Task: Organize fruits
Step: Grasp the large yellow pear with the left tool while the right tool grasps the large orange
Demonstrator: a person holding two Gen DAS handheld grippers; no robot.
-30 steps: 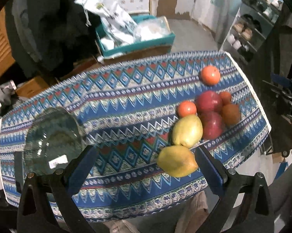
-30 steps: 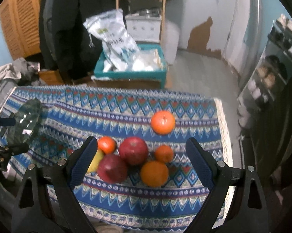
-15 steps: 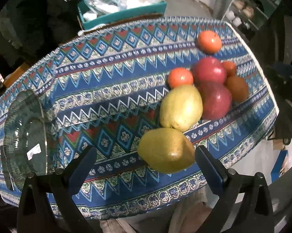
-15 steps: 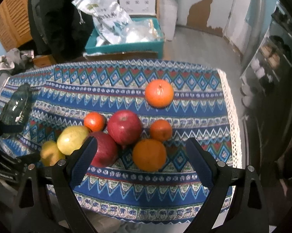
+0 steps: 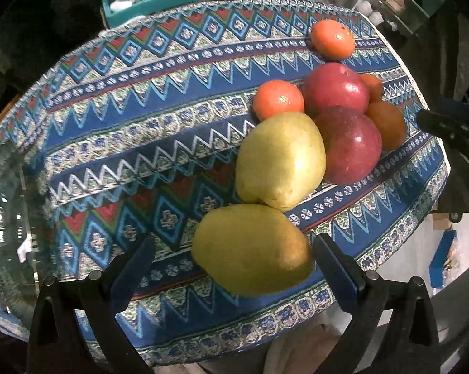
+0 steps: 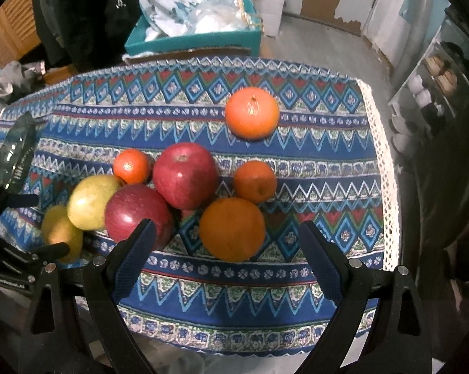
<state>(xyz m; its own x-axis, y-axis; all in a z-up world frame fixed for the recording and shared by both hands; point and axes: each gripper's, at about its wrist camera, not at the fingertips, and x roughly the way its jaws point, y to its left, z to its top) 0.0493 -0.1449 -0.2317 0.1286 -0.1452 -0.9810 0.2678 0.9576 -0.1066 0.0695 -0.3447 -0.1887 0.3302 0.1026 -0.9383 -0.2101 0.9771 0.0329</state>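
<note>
A: While the left gripper (image 5: 231, 268) is spread wide around the nearest pear (image 5: 250, 249), is it touching it?
B: I cannot tell. The right gripper (image 6: 228, 249) is wide too, holding nothing, above a large orange (image 6: 232, 229).
A: And the fruits?
B: All on the patterned desk (image 6: 296, 280); the glass bowl (image 5: 7, 218) stands apart, left.

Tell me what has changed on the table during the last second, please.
Both grippers came down and closer to the fruit: the left gripper, open, now brackets the nearest pear; the right gripper, open, nears the big orange. No fruit moved; nothing is gripped.
</note>
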